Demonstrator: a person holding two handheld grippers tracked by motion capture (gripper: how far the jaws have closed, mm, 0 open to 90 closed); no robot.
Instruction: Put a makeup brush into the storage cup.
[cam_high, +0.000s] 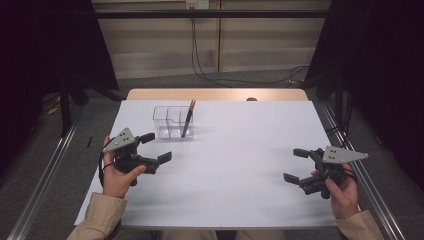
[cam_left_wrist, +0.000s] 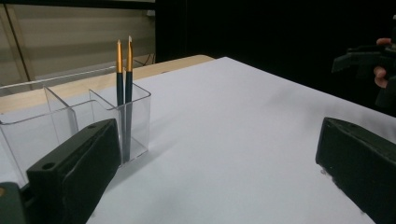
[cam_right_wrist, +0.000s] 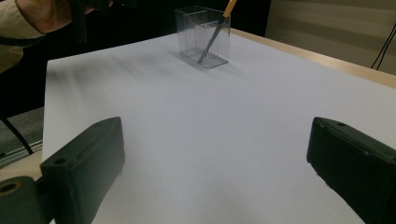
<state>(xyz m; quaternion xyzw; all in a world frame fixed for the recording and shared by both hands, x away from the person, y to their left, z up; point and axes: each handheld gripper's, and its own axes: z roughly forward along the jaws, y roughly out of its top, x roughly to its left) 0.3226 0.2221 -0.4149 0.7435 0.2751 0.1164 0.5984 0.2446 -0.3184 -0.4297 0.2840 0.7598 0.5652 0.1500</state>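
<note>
A clear plastic organiser (cam_high: 173, 122) with compartments stands at the back left of the white table top (cam_high: 235, 165). Two dark pencils with gold upper ends (cam_high: 189, 118) lean in its right-hand compartment; in the left gripper view the pencils (cam_left_wrist: 124, 70) stand just behind the left jaw, inside the organiser (cam_left_wrist: 70, 116). My left gripper (cam_high: 156, 147) hovers open just in front of the organiser, nothing between its jaws. My right gripper (cam_high: 296, 165) is held open near the table's right edge, also empty. The right gripper view shows the organiser (cam_right_wrist: 203, 37) far off.
A bare wooden strip (cam_high: 215, 94) runs along the table's far edge. Metal rails (cam_high: 47, 175) flank the table on both sides. Cables (cam_high: 235, 80) trail over the floor behind. The other hand with its gripper (cam_left_wrist: 369, 60) shows at the right of the left gripper view.
</note>
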